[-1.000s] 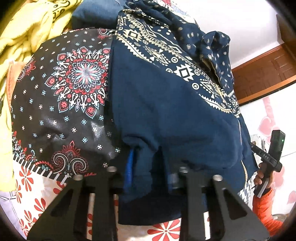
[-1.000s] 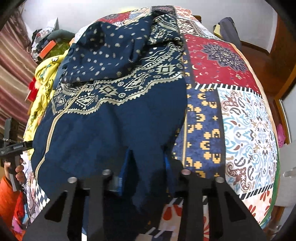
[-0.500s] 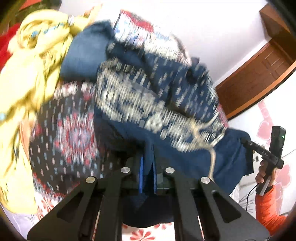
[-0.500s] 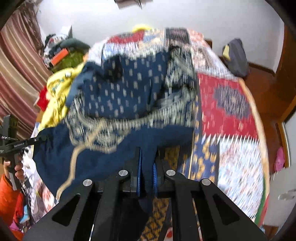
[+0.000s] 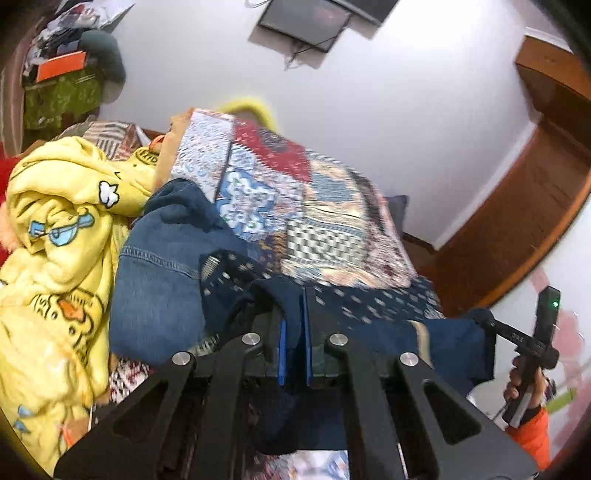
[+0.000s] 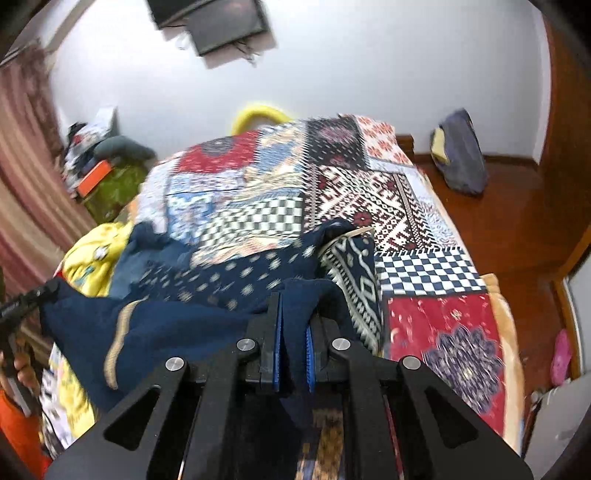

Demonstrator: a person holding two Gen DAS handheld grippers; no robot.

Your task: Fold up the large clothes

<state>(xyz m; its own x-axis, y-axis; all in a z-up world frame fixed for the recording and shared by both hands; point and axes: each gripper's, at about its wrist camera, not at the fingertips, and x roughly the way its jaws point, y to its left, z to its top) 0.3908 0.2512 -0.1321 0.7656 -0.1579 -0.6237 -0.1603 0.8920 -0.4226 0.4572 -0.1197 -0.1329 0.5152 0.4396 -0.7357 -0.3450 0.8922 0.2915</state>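
Gripping navy garment (image 6: 192, 325) (no legible writing), both tools.

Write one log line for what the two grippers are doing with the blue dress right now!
left gripper: shut on blue dress | right gripper: shut on blue dress | dress: held up over bed

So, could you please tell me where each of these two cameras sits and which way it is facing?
Left wrist: rides on the left gripper, looking along it over the lifted navy gold-printed garment toward the white wall; the right gripper, a hand and an orange sleeve show at right.
Right wrist: rides on the right gripper, looking down the patchwork bedspread toward the wooden floor; the left gripper shows at left.
Shared: garment, bedspread, yellow duck-print blanket, wall-mounted screen. Both jaws clamp the garment.
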